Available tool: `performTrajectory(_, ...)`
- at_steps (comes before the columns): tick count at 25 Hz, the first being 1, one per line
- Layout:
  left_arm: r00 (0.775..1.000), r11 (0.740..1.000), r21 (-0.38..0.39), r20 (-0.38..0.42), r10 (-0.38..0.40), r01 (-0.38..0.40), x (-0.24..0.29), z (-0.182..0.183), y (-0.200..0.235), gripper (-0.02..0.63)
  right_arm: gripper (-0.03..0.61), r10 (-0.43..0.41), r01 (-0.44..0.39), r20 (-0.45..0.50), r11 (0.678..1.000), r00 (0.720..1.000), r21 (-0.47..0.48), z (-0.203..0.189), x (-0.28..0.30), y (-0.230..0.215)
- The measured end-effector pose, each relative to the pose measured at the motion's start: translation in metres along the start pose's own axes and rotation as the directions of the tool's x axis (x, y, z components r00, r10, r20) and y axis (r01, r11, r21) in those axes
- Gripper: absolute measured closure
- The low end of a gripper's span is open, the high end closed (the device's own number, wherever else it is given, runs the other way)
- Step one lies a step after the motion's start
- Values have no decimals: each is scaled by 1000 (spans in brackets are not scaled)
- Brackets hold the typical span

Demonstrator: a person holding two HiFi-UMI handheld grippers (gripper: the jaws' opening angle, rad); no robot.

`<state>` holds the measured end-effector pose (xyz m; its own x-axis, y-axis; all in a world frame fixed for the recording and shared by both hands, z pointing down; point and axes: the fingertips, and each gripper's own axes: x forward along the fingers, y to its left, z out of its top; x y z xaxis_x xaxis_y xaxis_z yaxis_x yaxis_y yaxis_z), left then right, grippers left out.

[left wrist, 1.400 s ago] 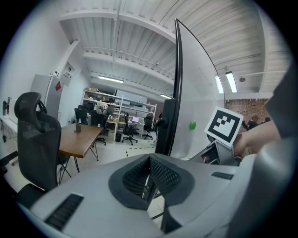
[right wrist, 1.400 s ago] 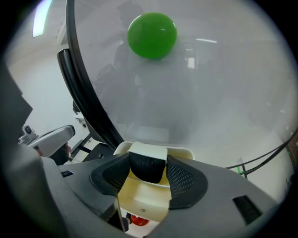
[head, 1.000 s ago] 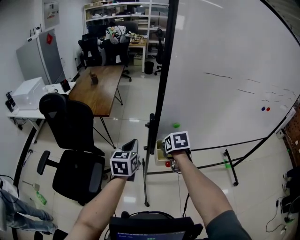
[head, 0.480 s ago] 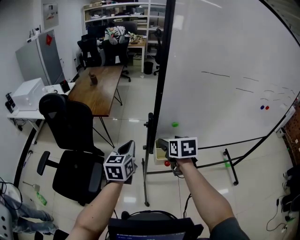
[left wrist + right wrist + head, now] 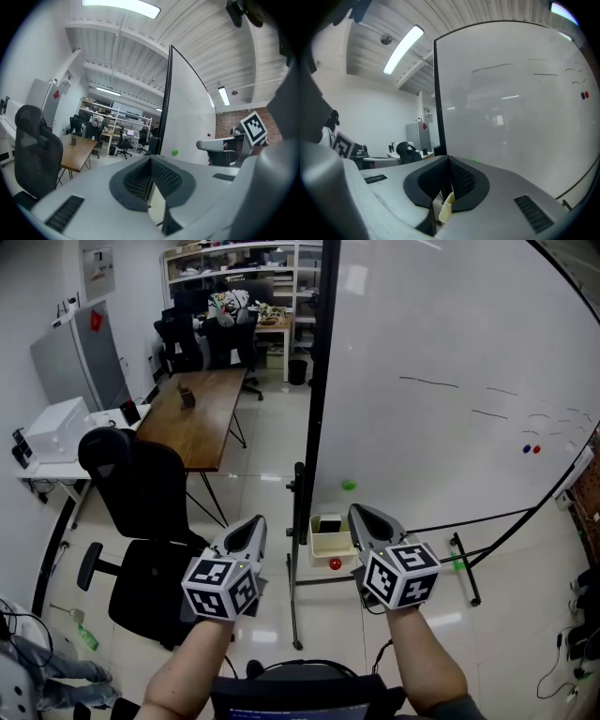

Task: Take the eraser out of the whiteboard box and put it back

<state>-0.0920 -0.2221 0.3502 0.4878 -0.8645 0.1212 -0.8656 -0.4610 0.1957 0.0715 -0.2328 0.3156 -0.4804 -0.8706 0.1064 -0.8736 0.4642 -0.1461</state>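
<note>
The cream whiteboard box (image 5: 330,542) hangs low at the whiteboard's (image 5: 450,427) left edge, with the dark eraser (image 5: 330,525) lying inside it. My right gripper (image 5: 363,513) is held just right of the box and above it, pointing roughly level; its jaws have just been closing and are shut with nothing between them. In the right gripper view its pads (image 5: 459,180) meet, and a cream box edge (image 5: 446,208) shows below them. My left gripper (image 5: 255,525) is to the left of the box, apart from it, and its jaws look shut and empty.
A black frame post (image 5: 314,427) runs up the whiteboard's left side. A green magnet (image 5: 349,486) and a red magnet (image 5: 335,564) sit near the box. A black office chair (image 5: 141,512) and a wooden table (image 5: 192,418) stand to the left.
Both grippers rose and drew back toward me. The right gripper lifted away from the box and tipped up from pointing down to about level, leaving the eraser in the box.
</note>
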Motion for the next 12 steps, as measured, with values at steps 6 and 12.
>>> performTrajectory(6, 998, 1000, -4, 66, -24, 24, -7, 23, -16, 586, 555, 24, -22, 92, 1000, 995, -17, 25, -20, 4)
performTrajectory(12, 997, 999, -4, 63, -41, 42, -3, 28, -29, 586, 555, 34, -32, 96, 999, 995, -19, 27, -25, 2)
